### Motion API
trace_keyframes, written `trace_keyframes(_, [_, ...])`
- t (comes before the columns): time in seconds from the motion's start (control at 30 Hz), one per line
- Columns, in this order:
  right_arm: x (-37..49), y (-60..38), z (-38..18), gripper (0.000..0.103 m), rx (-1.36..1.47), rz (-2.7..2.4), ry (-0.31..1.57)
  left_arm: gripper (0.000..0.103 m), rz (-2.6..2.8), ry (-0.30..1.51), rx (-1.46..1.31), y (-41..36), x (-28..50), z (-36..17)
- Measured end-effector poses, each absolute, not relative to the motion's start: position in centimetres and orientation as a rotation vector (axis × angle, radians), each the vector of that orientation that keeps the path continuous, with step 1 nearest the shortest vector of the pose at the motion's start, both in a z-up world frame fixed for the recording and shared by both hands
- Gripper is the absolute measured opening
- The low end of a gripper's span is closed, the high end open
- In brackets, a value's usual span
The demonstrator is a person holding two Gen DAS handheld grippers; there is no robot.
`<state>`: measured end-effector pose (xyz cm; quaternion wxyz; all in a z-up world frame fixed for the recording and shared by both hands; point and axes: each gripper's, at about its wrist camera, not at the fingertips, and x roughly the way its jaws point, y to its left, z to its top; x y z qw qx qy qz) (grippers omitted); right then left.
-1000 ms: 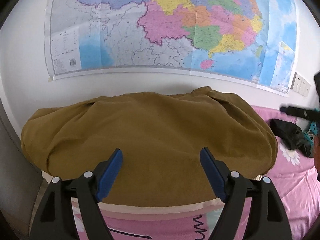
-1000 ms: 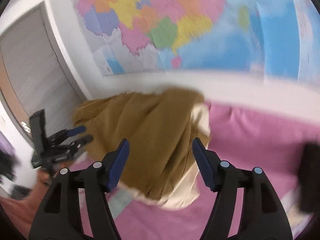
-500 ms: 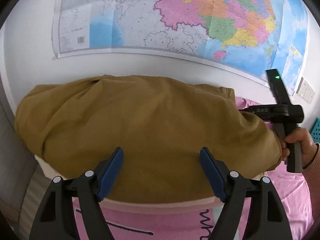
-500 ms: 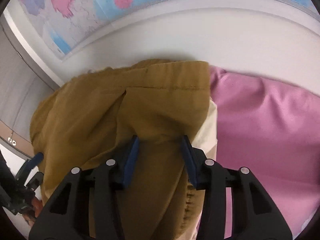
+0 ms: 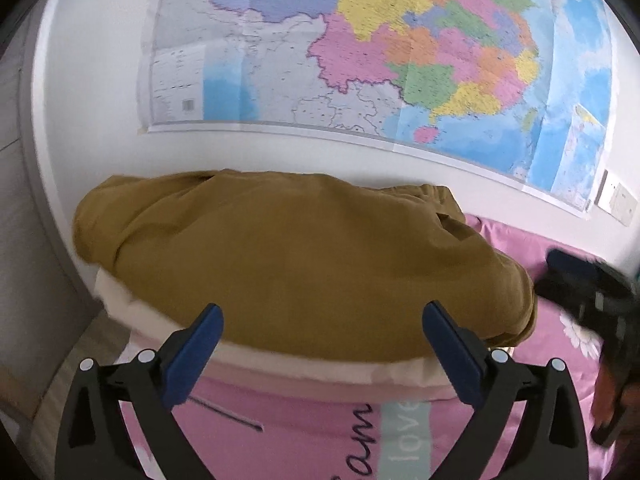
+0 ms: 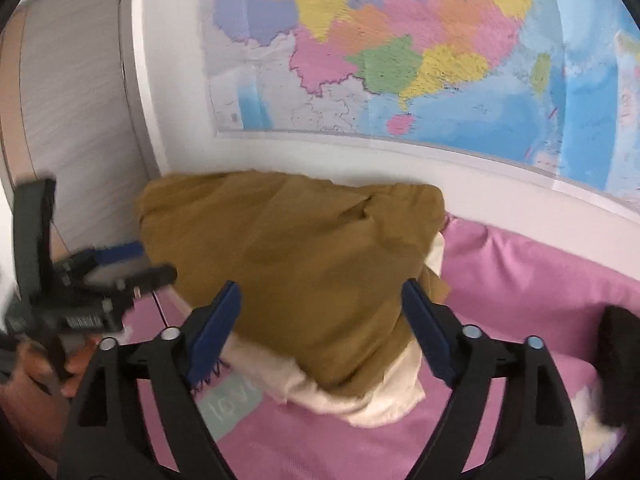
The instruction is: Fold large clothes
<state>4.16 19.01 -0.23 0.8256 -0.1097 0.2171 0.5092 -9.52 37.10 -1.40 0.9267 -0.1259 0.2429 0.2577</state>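
Note:
A mustard-brown garment (image 5: pixel 304 264) lies folded in a thick bundle on top of a cream cloth (image 5: pixel 320 368), on a pink bed by the wall. It also shows in the right wrist view (image 6: pixel 296 264). My left gripper (image 5: pixel 320 320) is open and empty just in front of the bundle. My right gripper (image 6: pixel 320 296) is open and empty over the bundle's near edge. The left gripper (image 6: pixel 120 264) shows blurred at the left of the right wrist view.
A pink bedsheet (image 6: pixel 540 280) with printed letters covers the bed. A large wall map (image 5: pixel 380 60) hangs behind. A dark item (image 5: pixel 576 276) lies at the right on the bed. A grey door or cupboard (image 6: pixel 72 120) stands left. A wall socket (image 5: pixel 618 204) is right.
My right gripper has opened and drawn back from the brown garment, which it was pinching half a second ago. The left gripper has pulled back slightly.

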Motion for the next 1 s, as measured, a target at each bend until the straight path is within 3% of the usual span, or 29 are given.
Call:
trace_keyframes(0.07, [2.9,18.8,-1.2,0.093,-0.251,1.089,0.456,0.097,0.583,0.495,-0.261,36.1,-10.5,-1.5])
trace_keyframes(0.2, [0.1,18.0,-2.1,0.097,-0.266,1.084,0.444,0.097,0.645,0.504,-0.271,34.4,-12.2,-2.0])
trace_keyframes(1.0, [-5.0,14.4,-5.1,0.098,-0.264,1.086,0.507,0.097,0.73,0.574,-0.314,28.5,-15.9,-4.4])
